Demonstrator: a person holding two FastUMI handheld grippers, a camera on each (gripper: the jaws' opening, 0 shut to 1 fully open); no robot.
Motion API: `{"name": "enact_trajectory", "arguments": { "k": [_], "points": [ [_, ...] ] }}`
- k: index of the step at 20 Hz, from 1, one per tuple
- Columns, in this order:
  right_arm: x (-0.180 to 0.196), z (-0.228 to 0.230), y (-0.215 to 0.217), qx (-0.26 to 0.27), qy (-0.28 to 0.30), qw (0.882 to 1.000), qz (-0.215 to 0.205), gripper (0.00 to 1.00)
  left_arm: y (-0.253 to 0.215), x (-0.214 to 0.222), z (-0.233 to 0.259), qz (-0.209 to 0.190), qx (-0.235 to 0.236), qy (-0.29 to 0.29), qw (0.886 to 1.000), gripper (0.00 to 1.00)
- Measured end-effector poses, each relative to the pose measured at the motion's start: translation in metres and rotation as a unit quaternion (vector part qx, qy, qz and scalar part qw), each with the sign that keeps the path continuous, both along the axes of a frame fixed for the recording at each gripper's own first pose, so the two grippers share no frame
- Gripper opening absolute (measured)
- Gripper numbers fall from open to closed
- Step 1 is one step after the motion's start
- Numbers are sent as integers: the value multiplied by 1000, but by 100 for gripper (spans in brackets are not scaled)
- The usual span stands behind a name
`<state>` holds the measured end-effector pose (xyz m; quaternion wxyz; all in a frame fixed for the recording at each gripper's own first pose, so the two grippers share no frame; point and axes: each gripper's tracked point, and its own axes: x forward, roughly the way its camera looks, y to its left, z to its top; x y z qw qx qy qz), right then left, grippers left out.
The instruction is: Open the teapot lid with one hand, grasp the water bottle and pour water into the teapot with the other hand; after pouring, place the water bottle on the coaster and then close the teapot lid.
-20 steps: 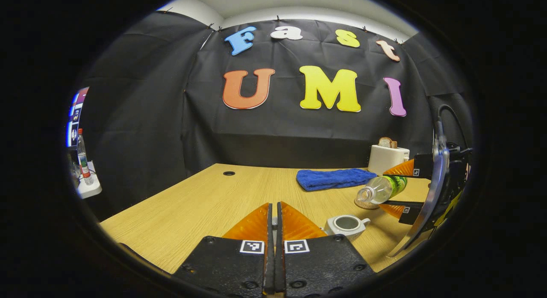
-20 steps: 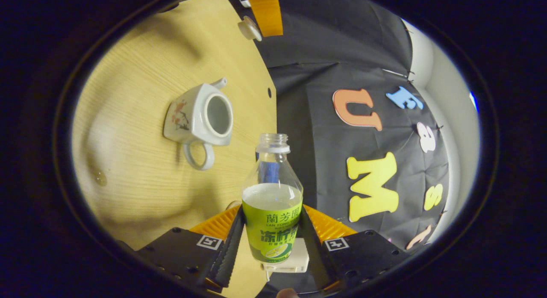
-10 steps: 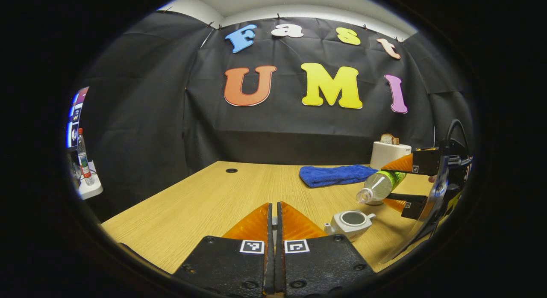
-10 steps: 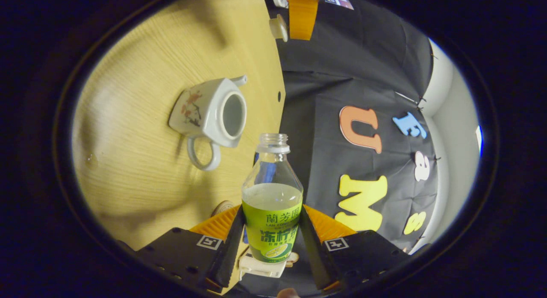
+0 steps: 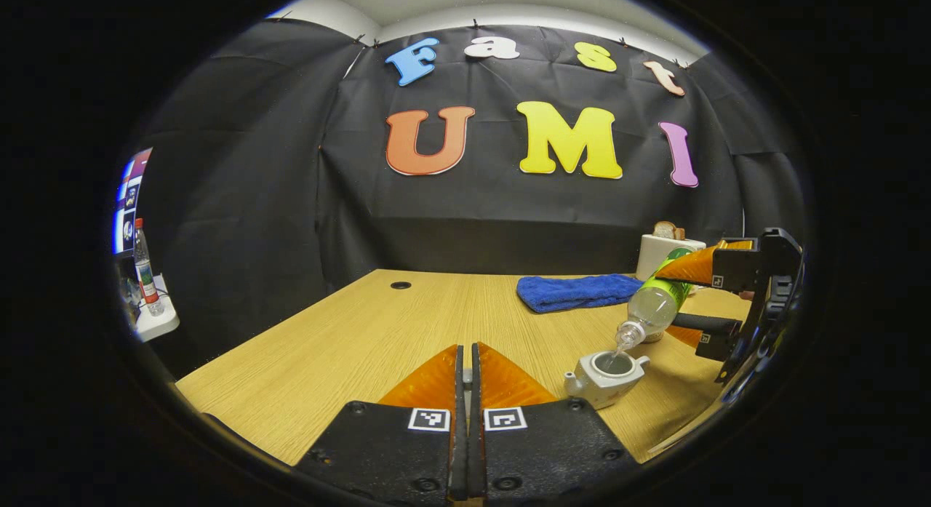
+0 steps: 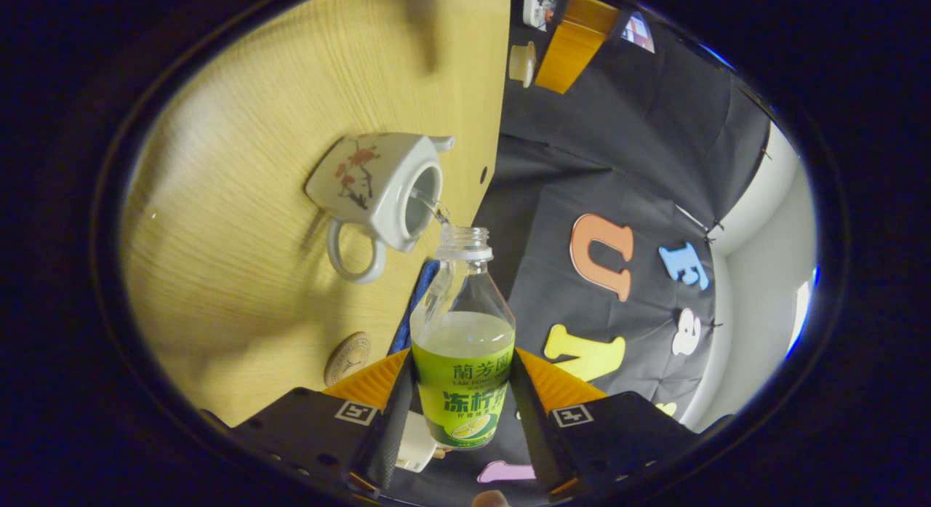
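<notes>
Water bottle [image 6: 463, 361] is clamped by its green label between both fingers of the right claw [image 6: 463, 390], tipped neck-down so a thin stream is seen running into the open teapot [image 6: 382, 190] on the table [image 6: 240, 274]. Round coaster [image 6: 348, 358] is spotted lying just beside that claw. Left claw [image 5: 466, 369] is pressed tight together, and the lid [image 6: 521, 62] looks pinched in it. Blue towel [image 5: 578, 292] and toaster [image 5: 663, 251] are sat further back.
</notes>
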<state>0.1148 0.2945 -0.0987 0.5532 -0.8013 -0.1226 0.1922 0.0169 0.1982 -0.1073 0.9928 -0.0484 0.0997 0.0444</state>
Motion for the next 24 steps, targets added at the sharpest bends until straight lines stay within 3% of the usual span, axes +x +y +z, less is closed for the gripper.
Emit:
{"name": "enact_trajectory", "arguments": {
  "k": [9,24],
  "points": [
    [-6,9,8,-44,-43,998,30,71,0,-1,-2,-2,3,4,1000,3],
    [-9,18,13,-71,-66,994,43,71,-2,-2,0,-4,7,3,1000,3]
  ]
}}
